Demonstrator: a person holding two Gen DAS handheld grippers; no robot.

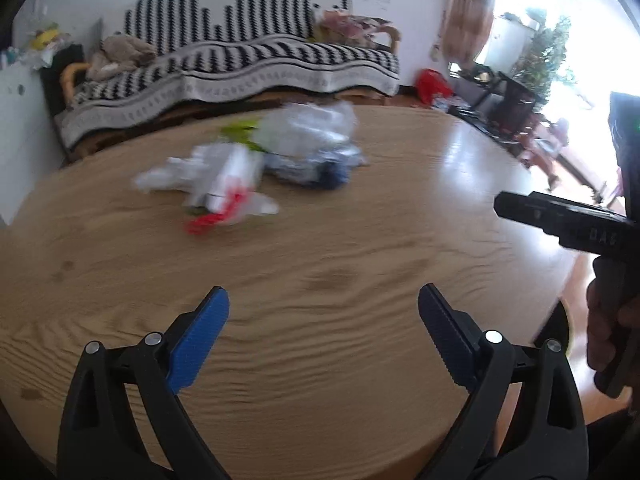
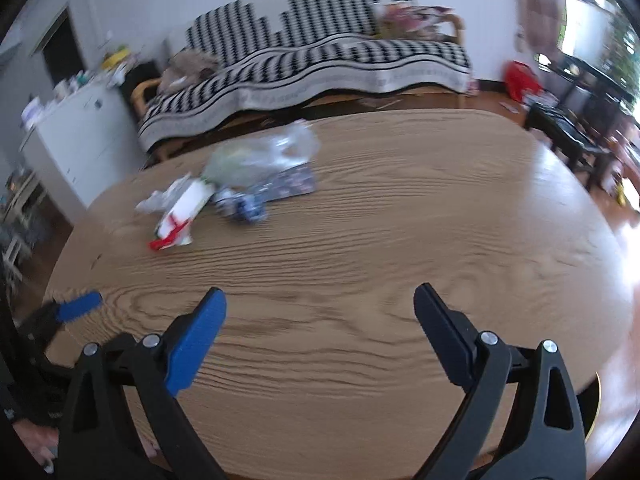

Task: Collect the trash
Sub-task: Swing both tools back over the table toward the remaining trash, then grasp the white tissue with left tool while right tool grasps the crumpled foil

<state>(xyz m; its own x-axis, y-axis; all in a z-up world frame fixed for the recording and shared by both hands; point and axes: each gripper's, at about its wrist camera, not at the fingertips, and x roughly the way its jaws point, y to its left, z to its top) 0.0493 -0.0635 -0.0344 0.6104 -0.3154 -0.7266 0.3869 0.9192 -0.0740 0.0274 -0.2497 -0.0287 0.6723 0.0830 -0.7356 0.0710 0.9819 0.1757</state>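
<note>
**Both claws wide, trash untouched at the far side**

The trash (image 1: 256,164) lies in a loose heap on the far half of the table (image 1: 360,280), well apart from both tools: a clear bag (image 2: 276,152) at the back, a white-and-red wrapper (image 2: 178,216) to the front left, and a blue printed packet (image 2: 272,192) between them. Both views are smeared by motion, so what each piece really is can only be guessed.

The main risk is the heap itself. The pieces overlap and look light and crinkly; a claw closing on one may drag or flip its neighbours, or push them toward the far edge and onto the floor by the sofa (image 1: 240,52). Thin film could also slip from the pads if only a corner is caught. Blur suggests fast motion, which would make a clean aim harder.

The left gripper (image 1: 324,312) hovers low over the near table, fingers spread wide, nothing between them, pointing at the heap. The right gripper (image 2: 320,312) is likewise spread and empty, level with the left and just to its right, aimed the same way. In the left view its black body enters from the right edge.
</note>
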